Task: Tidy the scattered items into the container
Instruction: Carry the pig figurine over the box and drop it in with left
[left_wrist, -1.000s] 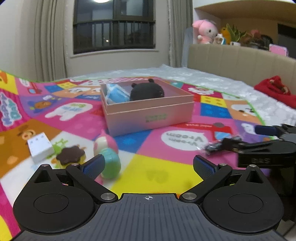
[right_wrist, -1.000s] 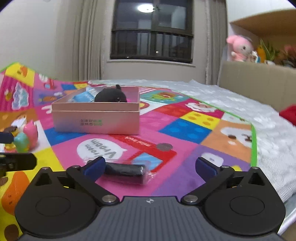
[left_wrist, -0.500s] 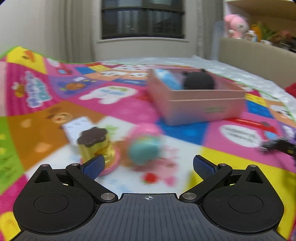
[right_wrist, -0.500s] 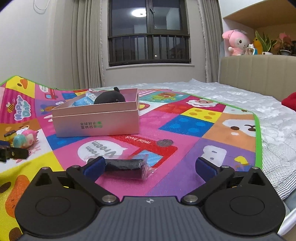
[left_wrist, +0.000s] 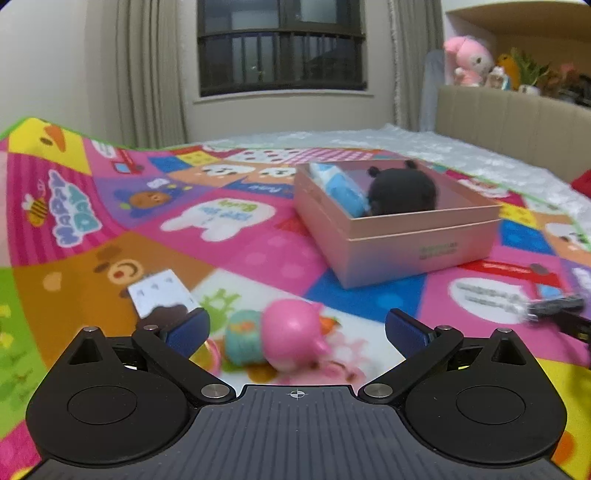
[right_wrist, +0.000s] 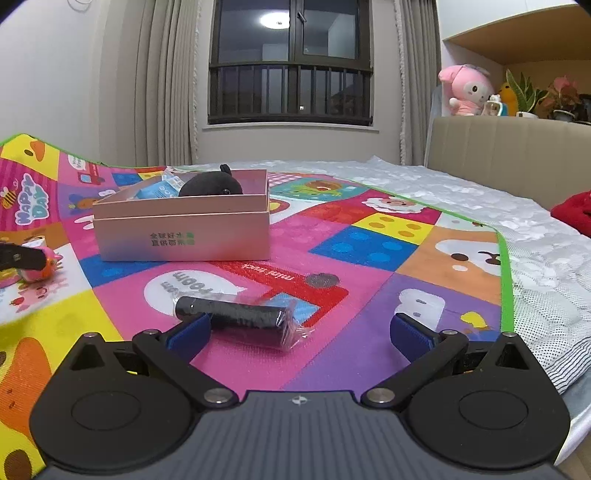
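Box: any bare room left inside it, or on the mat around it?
Box: its left end is crowded with the blue packet and black plush; right end free. Mat right of the box is bare; wrapped black roll lies in front.

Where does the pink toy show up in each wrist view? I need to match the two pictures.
Left wrist: the pink toy lies low in the middle, between the open left tool's fingers.
Right wrist: it sits at the far left edge, partly hidden behind a dark tool part.
Shared landmark: the pink box, right of the toy in both views.
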